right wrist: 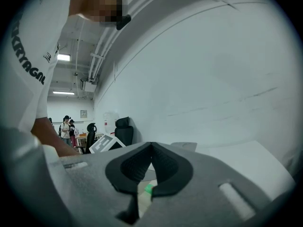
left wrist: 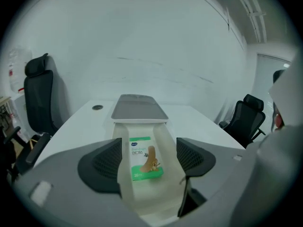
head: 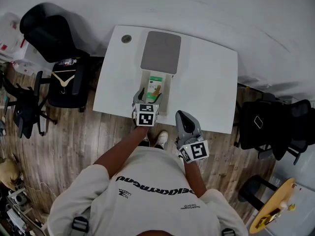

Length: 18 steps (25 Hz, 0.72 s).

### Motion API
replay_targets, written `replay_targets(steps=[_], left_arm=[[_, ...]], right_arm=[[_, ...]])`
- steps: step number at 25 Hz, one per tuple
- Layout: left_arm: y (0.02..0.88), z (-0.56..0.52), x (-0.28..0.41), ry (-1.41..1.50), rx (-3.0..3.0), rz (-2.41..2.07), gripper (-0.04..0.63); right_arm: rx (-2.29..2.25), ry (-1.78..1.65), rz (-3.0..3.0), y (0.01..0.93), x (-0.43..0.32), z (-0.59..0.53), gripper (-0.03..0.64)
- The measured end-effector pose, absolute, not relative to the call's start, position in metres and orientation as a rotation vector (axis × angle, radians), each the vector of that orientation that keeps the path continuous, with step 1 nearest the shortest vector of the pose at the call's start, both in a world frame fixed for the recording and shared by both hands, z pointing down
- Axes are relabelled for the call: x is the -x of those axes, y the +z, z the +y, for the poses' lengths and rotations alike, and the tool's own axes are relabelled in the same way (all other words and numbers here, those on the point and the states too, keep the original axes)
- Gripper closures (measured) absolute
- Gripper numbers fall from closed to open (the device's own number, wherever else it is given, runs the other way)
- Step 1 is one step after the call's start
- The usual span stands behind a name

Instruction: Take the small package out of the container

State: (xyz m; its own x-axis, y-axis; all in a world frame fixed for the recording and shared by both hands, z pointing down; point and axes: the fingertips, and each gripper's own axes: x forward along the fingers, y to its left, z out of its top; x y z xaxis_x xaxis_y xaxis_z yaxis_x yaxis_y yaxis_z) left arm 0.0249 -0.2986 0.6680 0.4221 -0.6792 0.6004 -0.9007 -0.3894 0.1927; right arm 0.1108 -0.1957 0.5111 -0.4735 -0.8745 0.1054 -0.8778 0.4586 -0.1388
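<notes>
- The left claw [left wrist: 149,151] has its jaws wide apart, either side of the near end of the container [head: 168,93], gripping nothing.
- The small package [head: 156,84] lies flat inside the container, at 12 o'clock from that claw. It is white and green with a blue oval logo; its print is too small to read.
- A grey lid [head: 161,51] lies at the container's 12 o'clock end on the worktop [head: 206,82].
- The right claw [right wrist: 151,148], at 4 o'clock, has its jaws together and empty.
- Shirt [head: 147,181] lettering includes "KRYAGA".

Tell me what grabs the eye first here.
The green-and-white small package sits in the open cream container on the white table, a grey lid lying at the container's far end. The left gripper hovers open at its near end; the right gripper, shut, hangs off the table.
</notes>
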Motion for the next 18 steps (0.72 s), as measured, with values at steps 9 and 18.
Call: replay_targets(steps=[9, 18], left_arm=[[0.707, -0.316, -0.035, 0.730, -2.106, -1.356, 0.199], [0.734, -0.326, -0.039, 0.799, -1.995, -1.353, 0.192]], right_arm=[[-1.600, 0.289, -2.654, 0.517, -0.117, -0.198, 0.617], [-1.612, 0.305, -2.646, 0.522, -0.122, -0.201, 0.617]])
